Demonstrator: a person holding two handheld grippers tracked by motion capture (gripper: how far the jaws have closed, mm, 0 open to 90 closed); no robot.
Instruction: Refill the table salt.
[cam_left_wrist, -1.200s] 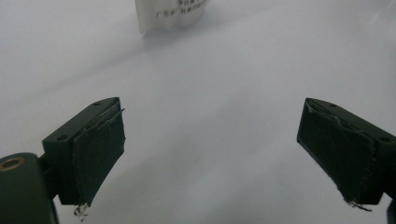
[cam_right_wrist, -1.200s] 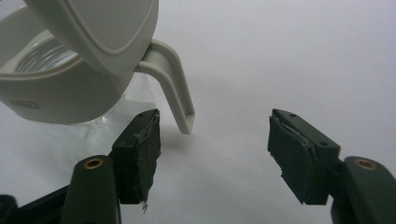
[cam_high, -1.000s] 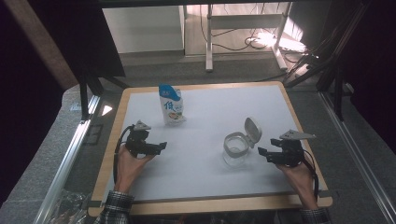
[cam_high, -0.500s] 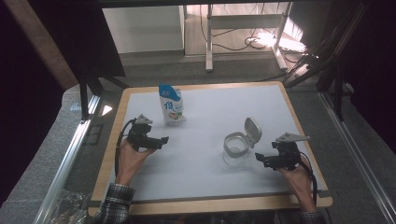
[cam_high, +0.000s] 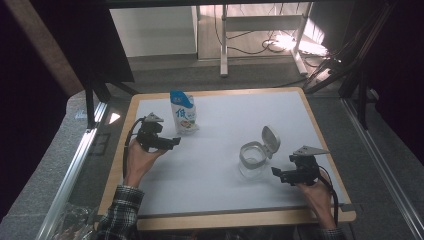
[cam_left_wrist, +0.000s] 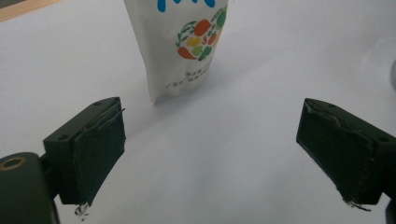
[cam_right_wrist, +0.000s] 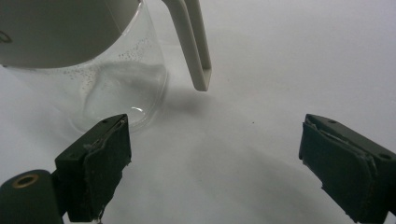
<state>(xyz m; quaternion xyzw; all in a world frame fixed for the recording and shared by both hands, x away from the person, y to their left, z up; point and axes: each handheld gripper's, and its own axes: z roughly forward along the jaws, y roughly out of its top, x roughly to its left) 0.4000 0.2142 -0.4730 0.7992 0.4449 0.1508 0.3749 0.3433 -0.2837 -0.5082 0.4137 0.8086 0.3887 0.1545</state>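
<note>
My left gripper (cam_high: 172, 142) is wide open, nothing between the pads – the pouch (cam_high: 183, 112) stands upright just ahead, near the table's (cam_high: 210, 220) far-left corner. Right gripper (cam_high: 276, 173) has just been opening, empty, beside the glass jar (cam_high: 251, 161) w/ its lid (cam_high: 270, 140) flipped up. Next, I'd say: square the left jaws around the pouch mid-body, close gently so it won't crumple or tip.

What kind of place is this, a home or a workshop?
Probably a lab or recording rig, not a home: a bare white board edged by metal rails, loose cables on the floor, and a handheld gripper with a camera.
</note>
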